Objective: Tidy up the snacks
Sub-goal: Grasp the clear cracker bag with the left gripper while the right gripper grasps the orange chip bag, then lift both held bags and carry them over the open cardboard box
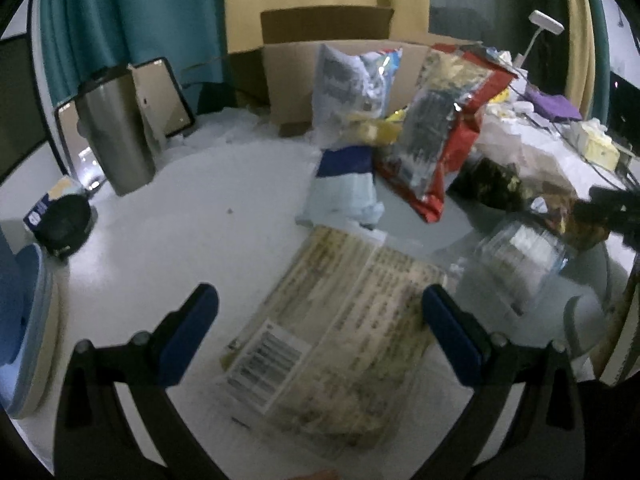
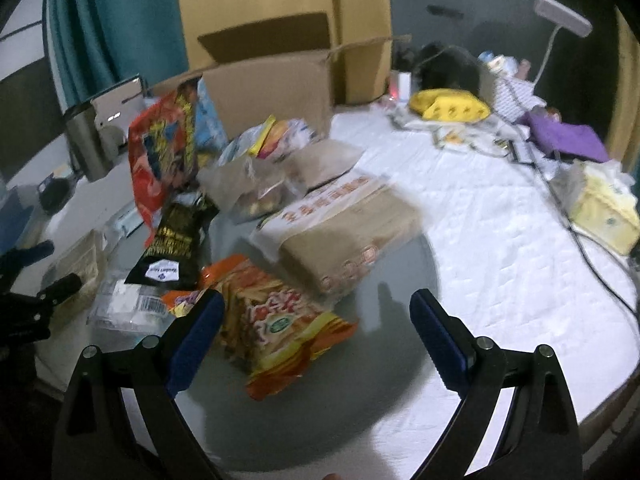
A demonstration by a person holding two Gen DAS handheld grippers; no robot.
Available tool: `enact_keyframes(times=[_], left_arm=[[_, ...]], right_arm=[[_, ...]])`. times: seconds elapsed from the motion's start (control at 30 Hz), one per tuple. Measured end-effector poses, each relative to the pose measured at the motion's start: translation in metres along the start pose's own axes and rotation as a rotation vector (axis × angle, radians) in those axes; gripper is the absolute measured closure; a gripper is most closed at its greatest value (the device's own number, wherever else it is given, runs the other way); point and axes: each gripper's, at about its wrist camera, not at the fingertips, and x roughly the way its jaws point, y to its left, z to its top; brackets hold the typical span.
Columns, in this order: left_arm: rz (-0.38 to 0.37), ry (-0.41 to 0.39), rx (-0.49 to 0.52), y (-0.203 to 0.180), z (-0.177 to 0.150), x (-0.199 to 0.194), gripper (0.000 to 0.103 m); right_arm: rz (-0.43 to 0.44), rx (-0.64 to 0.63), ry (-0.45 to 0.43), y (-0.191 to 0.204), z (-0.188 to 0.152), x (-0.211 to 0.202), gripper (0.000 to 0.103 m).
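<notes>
My left gripper (image 1: 320, 300) hangs open above a flat clear packet with a barcode label (image 1: 332, 344) lying on the white table (image 1: 192, 240). Beyond it a red snack bag (image 1: 444, 128), a white and blue bag (image 1: 352, 80) and a dark packet (image 1: 492, 180) lean before an open cardboard box (image 1: 296, 76). My right gripper (image 2: 316, 304) is open over an orange snack bag (image 2: 276, 320). A tan packet with red print (image 2: 344, 228), a black packet (image 2: 176, 244) and the red snack bag (image 2: 164, 148) lie past it. The left gripper (image 2: 44, 264) shows at the left edge.
A steel tumbler (image 1: 116, 136), a tablet (image 1: 168, 96) and a black round object (image 1: 64, 224) stand at the left. A clear plastic container (image 1: 520, 260) lies right. Cables, a yellow cushion (image 2: 452, 104), a purple cloth (image 2: 568, 136), a yellow tissue pack (image 2: 604, 212) and a lamp (image 2: 560, 16) crowd the right.
</notes>
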Motion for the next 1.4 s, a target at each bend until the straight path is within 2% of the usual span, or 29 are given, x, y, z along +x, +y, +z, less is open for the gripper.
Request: enact_keyframes(times=[0.2, 0.33, 0.4, 0.47, 0.53, 0.73, 0.83, 1.13, 1.4], left_arm=[[-0.058, 0.021, 0.0, -0.004, 0.0, 0.002, 0.001], [-0.028, 0.06, 0.044, -0.009, 0.0, 0.012, 0.001], [-0.023, 0.067, 0.048, -0.009, 0.0, 0.014, 0.001], [-0.021, 0.069, 0.048, -0.01, 0.001, 0.015, 0.001], [-0.025, 0.07, 0.05, -0.01, 0.0, 0.016, 0.002], [-0.068, 0.064, -0.004, -0.01, -0.003, 0.008, 0.017], [-0.089, 0.059, -0.016, -0.014, -0.005, 0.003, 0.02], [-0.146, -0.02, -0.087, -0.016, 0.014, -0.021, 0.022], [-0.154, -0.107, -0.124, -0.008, 0.044, -0.041, 0.022]], right_arm=[[0.067, 0.007, 0.072, 0.007, -0.004, 0.017, 0.007], [0.082, -0.005, 0.082, 0.009, -0.006, 0.019, 0.009], [0.088, -0.006, 0.077, 0.01, -0.006, 0.017, 0.02], [0.09, -0.006, 0.074, 0.009, -0.006, 0.015, 0.024], [0.1, -0.004, 0.07, 0.007, -0.007, 0.013, 0.035], [0.137, -0.014, 0.051, 0.005, -0.008, 0.002, 0.047], [0.137, -0.027, 0.027, 0.005, -0.006, -0.007, 0.051], [0.128, -0.039, -0.064, 0.001, 0.008, -0.039, 0.057], [0.135, -0.044, -0.145, -0.004, 0.029, -0.059, 0.057]])
